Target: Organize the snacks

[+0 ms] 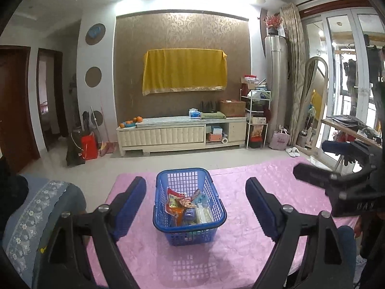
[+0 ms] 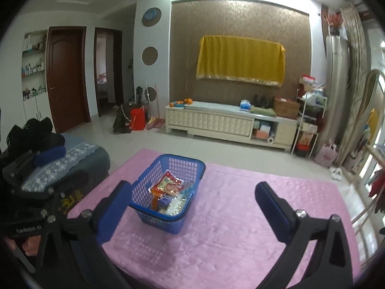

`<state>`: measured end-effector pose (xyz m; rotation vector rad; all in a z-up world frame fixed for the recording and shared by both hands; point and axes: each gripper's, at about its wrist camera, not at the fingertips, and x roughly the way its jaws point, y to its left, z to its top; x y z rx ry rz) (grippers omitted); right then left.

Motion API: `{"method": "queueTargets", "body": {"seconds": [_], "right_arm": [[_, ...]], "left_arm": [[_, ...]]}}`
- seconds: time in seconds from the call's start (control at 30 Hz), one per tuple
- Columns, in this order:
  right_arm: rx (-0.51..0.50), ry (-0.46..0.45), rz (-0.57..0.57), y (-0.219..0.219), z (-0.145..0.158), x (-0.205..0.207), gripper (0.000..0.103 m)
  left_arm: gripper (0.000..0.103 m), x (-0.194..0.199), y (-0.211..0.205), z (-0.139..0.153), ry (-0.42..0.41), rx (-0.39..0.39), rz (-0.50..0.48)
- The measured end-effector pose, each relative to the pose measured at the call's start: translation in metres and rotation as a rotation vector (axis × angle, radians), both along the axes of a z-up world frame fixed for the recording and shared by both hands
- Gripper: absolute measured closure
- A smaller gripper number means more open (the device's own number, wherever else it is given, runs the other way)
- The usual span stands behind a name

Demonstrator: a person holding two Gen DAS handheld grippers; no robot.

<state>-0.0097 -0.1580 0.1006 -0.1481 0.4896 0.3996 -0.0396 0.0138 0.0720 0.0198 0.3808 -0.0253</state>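
Standing centred on the pink quilted tablecloth [image 1: 252,248], the blue latticed plastic basket [image 1: 190,234] holds crinkly foil snack packets [image 1: 179,204] — light, slippery, crushable; grip by sealed edges; left gripper [image 1: 196,207] and right gripper [image 2: 192,208] both spread, empty — well clear.

The left wrist camera looks slightly downward along its own fingers, head-on at the blue basket [image 1: 190,204] on the pink-covered table [image 1: 264,240], from close range. The right wrist camera sits right of that, seeing the same basket [image 2: 168,192] obliquely, left of centre. Both views share the basket, the table [image 2: 228,228] and the wall behind it with the yellow cloth [image 1: 184,71].
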Motion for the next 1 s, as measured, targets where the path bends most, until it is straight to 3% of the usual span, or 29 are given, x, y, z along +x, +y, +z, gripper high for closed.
{"method": "queueTargets", "body": {"seconds": [0.07,0.2,1.0], "right_arm": [[0.002,0.0,0.0,-0.001,-0.001,-0.006,0.0],[-0.004,-0.001,-0.012,-0.003,-0.003,-0.016,0.0],[0.023,0.014,-0.056,-0.018,-0.002,-0.047,0.0]], "left_arm": [[0.016,0.001,-0.001,-0.002,0.017,-0.012,-0.023],[0.0,-0.003,-0.007,-0.005,0.021,0.007,-0.012],[0.0,-0.027,-0.018,-0.003,0.034,0.02,-0.05]]}}
